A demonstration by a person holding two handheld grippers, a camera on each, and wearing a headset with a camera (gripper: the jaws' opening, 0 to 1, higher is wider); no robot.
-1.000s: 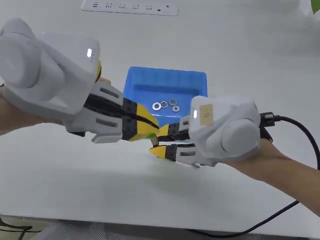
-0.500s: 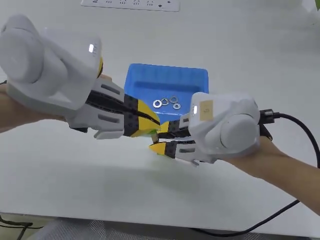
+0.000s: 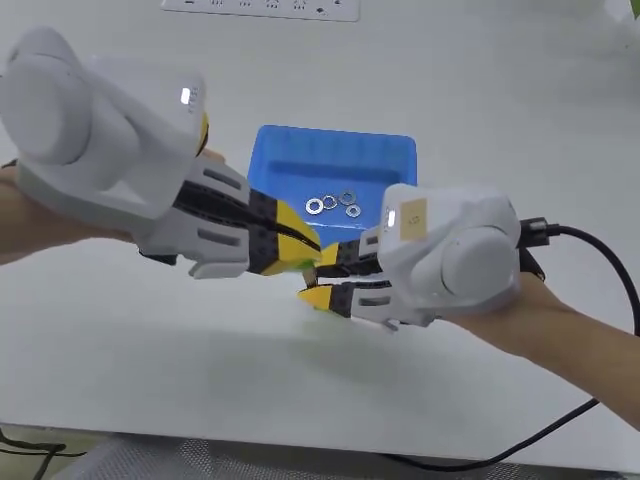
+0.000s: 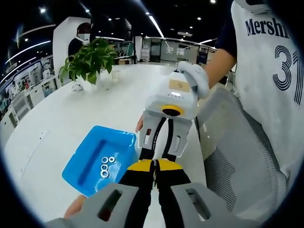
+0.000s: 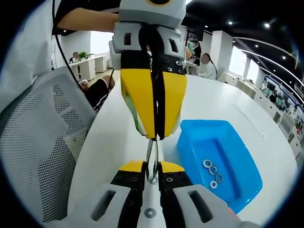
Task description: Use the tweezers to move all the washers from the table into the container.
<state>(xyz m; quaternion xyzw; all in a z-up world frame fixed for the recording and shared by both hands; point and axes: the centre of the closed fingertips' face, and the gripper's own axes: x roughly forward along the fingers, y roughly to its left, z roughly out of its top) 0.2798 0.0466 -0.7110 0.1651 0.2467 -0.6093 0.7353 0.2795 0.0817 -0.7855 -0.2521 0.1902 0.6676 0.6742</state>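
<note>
A blue container (image 3: 335, 160) holds several washers (image 3: 334, 205); it also shows in the right gripper view (image 5: 230, 156) and the left gripper view (image 4: 90, 156). My left gripper (image 3: 305, 258) and right gripper (image 3: 312, 285) meet tip to tip just in front of it. Thin metal tweezers (image 5: 152, 156) run from the left gripper's shut yellow jaws down between the right gripper's jaws, which close on them. A small ring (image 5: 153, 179) sits at the tweezers' tips. One washer (image 5: 150, 212) lies on the white table under the right gripper.
The white table (image 3: 480, 90) stretches around the container. A power strip (image 3: 260, 10) lies at the far edge. The right gripper's black cable (image 3: 600, 270) trails off right. A mesh chair (image 5: 47, 142) and a potted plant (image 4: 90, 59) stand beyond the table.
</note>
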